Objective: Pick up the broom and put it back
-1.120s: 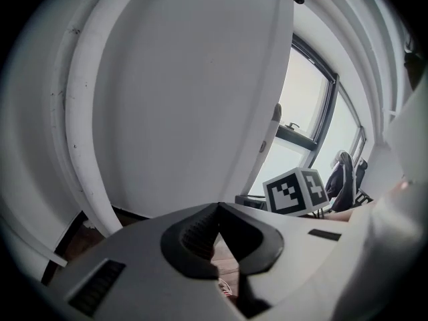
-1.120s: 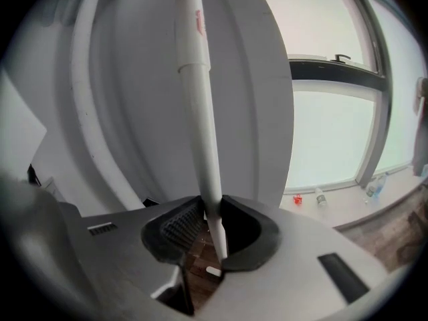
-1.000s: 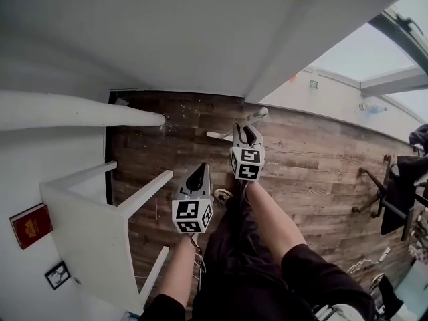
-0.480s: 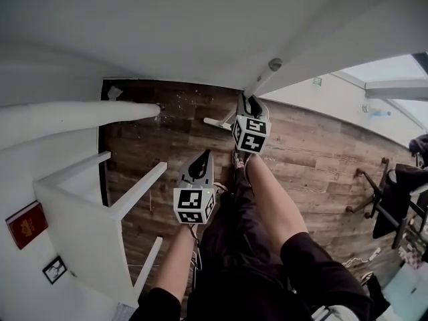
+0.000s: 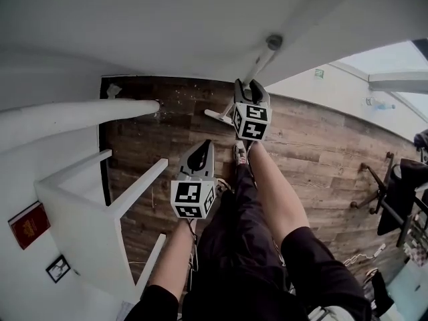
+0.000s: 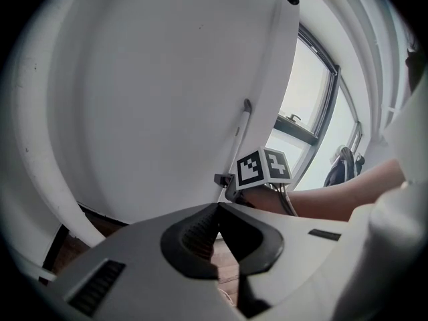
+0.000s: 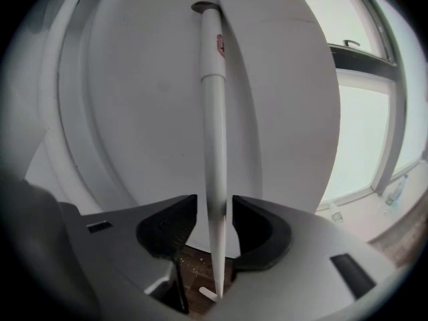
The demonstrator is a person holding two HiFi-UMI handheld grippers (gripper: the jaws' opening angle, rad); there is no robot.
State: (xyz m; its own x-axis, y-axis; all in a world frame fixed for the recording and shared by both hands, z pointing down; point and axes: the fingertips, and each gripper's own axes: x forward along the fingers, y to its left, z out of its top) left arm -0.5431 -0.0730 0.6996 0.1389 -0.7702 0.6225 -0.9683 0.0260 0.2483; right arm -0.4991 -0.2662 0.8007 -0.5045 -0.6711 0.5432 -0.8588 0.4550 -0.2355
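I saw a smooth, slightly glossy white broom handle [image 7: 212, 112]; plastic or painted metal, I couldn't tell. The floor [image 5: 321, 152] was matt, grainy wood planking. The wall [image 5: 167, 25] and the left shelf unit [image 5: 87, 226] looked smooth, matt white.

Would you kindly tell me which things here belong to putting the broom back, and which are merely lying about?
Job: broom, upright against the wall; right gripper, its fingers just opened, standing either side of the broom without pressing.
Lying about: red book; office chair; white table.
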